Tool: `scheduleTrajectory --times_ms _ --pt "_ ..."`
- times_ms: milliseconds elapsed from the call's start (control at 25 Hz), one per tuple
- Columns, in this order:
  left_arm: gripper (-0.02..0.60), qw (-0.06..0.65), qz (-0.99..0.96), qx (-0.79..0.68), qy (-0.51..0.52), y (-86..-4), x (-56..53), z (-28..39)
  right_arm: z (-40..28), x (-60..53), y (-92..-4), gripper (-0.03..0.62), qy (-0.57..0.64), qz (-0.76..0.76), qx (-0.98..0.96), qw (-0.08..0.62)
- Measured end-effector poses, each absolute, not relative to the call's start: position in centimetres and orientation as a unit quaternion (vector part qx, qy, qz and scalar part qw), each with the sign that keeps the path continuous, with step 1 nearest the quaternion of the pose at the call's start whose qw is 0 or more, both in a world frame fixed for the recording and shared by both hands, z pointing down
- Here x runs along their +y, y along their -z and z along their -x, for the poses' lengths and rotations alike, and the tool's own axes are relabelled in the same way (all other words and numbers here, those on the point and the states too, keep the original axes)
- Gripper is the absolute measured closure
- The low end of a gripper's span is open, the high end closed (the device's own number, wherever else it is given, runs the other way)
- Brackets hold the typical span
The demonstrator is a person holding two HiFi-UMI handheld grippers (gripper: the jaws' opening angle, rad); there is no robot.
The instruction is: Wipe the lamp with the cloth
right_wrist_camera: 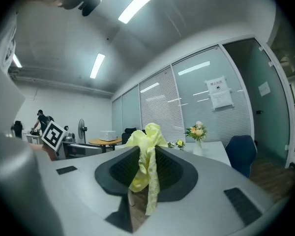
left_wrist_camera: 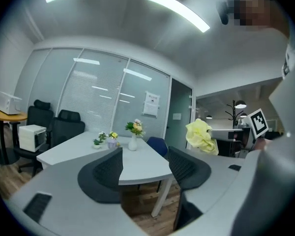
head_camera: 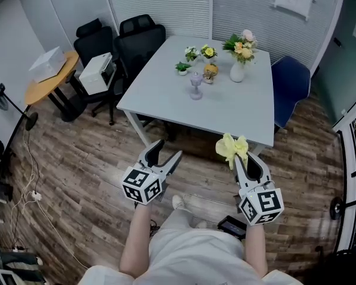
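While bunched yellow cloth [head_camera: 231, 148] is hanging pinched between right gripper [head_camera: 243, 162] jaws, small pale-purple lamp [head_camera: 196, 86] is standing on white tabletop [head_camera: 166, 97], well apart from it. Flower vase [head_camera: 238, 71] and potted plants [head_camera: 183, 67] are crowding just behind lamp; black chairs [head_camera: 139, 37] and blue chair [head_camera: 289, 85] are flanking tabletop. Left gripper [head_camera: 168, 149] jaws are standing spread, gripping nothing. Both grippers are pointing roughly level over wooden floor [head_camera: 83, 177].

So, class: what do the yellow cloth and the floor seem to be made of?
The yellow cloth: probably soft microfibre or cotton fabric, matt; it hangs in limp, crumpled folds. The floor: wood or wood-look laminate, low sheen; plank seams and grain streaks show.
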State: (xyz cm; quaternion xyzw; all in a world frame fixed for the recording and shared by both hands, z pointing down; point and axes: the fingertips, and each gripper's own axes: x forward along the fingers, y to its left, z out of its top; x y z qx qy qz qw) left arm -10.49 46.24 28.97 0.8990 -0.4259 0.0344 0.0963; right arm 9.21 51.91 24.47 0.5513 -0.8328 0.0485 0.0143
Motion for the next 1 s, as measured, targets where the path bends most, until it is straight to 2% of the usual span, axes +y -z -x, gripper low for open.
scheduleTrajectory --times_ms 160,440,1000 --pt "0.288 0.103 -0.892 -0.438 -0.04 -30.1 44.2 10.3 -9.7 50.2 -24.4 0.493 -0.068 -0.531 -0.845 -0.009" --pt "0.285 0.125 -0.881 -0.453 -0.049 -33.0 37.6 9.3 -11.4 43.7 -26.7 0.493 -0.079 -0.532 -0.843 0.016" --pt "0.285 0.18 -0.879 -0.429 -0.108 -41.6 16.1 5.7 -13.0 20.8 -30.7 0.493 -0.124 -0.512 -0.847 0.068"
